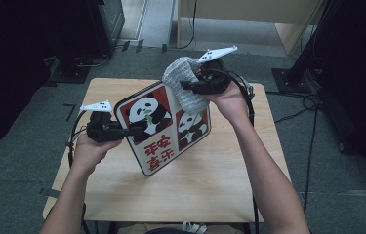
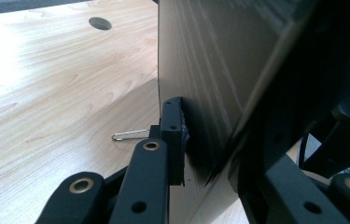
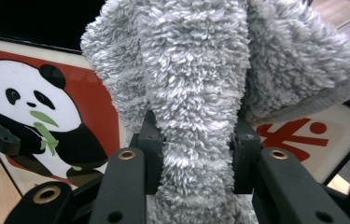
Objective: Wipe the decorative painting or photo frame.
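Note:
A panda board (image 1: 163, 126) with red panels and a black rim stands tilted on edge over the wooden table (image 1: 210, 180). My left gripper (image 1: 134, 130) is shut on the board's left edge; in the left gripper view its jaws clamp the thin board (image 2: 200, 84) from both sides. A fluffy grey cloth (image 1: 183, 83) is bunched between the jaws of my right gripper (image 1: 188, 87), which presses it against the board's upper right face. In the right gripper view the cloth (image 3: 196, 93) bulges up between the pads, with the panda picture (image 3: 32, 112) behind it.
The table has a round cable hole (image 2: 100, 23) near its far side. Cables (image 1: 312, 126) trail on the grey carpet to the right. A stand base (image 1: 297, 78) sits at the right rear and dark furniture (image 1: 88, 29) at the left rear.

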`<state>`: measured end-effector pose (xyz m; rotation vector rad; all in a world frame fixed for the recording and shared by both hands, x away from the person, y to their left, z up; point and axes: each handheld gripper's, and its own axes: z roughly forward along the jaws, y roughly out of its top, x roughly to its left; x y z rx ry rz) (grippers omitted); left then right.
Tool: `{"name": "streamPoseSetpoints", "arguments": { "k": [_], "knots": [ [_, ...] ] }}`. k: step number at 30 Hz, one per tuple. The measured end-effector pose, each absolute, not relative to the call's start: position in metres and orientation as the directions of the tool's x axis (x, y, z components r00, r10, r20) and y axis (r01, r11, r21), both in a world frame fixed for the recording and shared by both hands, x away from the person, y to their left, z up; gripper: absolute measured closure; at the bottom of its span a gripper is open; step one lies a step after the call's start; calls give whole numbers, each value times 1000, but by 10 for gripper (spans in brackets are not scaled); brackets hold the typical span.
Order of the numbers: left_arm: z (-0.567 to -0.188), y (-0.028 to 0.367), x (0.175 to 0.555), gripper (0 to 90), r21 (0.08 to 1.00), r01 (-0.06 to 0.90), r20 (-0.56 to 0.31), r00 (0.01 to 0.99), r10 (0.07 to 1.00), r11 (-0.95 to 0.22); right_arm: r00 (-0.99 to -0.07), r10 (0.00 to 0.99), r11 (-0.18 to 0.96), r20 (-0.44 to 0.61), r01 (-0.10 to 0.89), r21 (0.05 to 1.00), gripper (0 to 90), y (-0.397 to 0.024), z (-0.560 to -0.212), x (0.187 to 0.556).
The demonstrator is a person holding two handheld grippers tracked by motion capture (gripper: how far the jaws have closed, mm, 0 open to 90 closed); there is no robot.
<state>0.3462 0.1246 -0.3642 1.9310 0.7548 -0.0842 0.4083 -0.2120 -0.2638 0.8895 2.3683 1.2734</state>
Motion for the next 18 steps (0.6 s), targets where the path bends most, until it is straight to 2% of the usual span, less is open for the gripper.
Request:
{"name": "streamPoseSetpoints", "arguments": {
  "k": [18],
  "knots": [
    [-364, 126, 347, 776, 794, 533, -369, 804, 466, -291, -762, 647, 425, 25, 387, 819, 659, -214, -275, 406]
  ]
}}
